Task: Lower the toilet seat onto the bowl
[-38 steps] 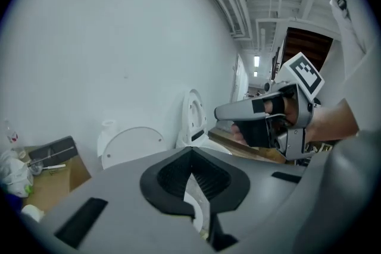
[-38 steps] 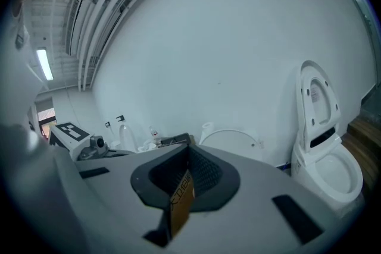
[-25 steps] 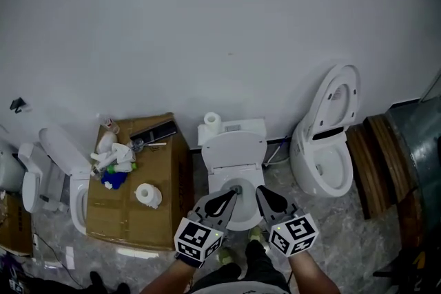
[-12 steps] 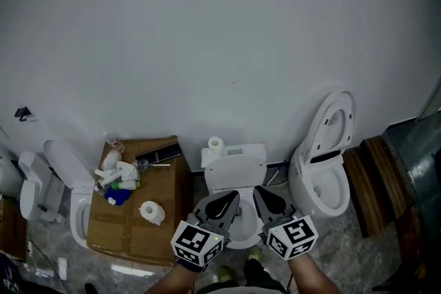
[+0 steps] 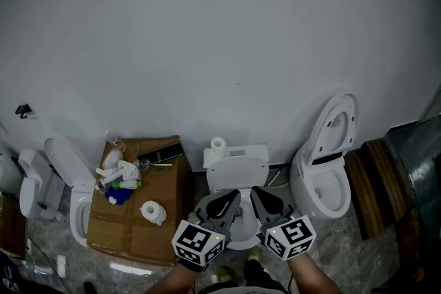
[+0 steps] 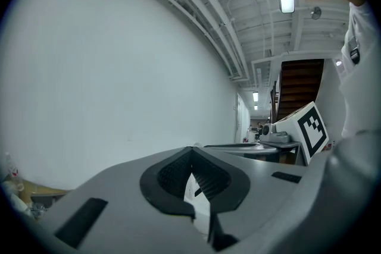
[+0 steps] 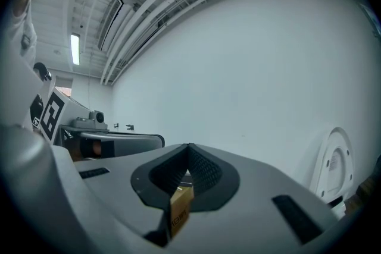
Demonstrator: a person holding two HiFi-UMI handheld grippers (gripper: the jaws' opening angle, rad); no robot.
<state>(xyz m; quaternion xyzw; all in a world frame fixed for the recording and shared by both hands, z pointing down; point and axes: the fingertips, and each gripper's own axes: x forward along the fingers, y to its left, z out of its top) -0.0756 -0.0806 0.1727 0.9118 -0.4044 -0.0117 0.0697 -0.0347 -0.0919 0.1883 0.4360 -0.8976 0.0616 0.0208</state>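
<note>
The middle toilet [image 5: 238, 184] stands against the wall, its seat and lid [image 5: 236, 171] raised against the tank [image 5: 241, 151]. Its open bowl is mostly hidden behind my grippers. My left gripper [image 5: 229, 199] and right gripper [image 5: 260, 195] hover side by side just above the front of the bowl, pointing at the raised seat. Both are shut and touch nothing. In the left gripper view the jaw tips of the left gripper [image 6: 191, 150] meet. The jaw tips of the right gripper [image 7: 189, 147] also meet, pointing at the bare wall.
A second toilet [image 5: 322, 175] with its lid up [image 5: 335, 119] stands to the right, with wooden pallets [image 5: 375, 179] beyond it. On the left, a cardboard box [image 5: 158, 231] carries bottles and a paper roll [image 5: 151, 212]. A third toilet [image 5: 65, 179] stands further left. Another roll [image 5: 218, 144] sits on the tank.
The head view has tilted up a little, so the toilets sit lower in the picture. Both grippers stay shut over the bowl, drawn slightly closer together.
</note>
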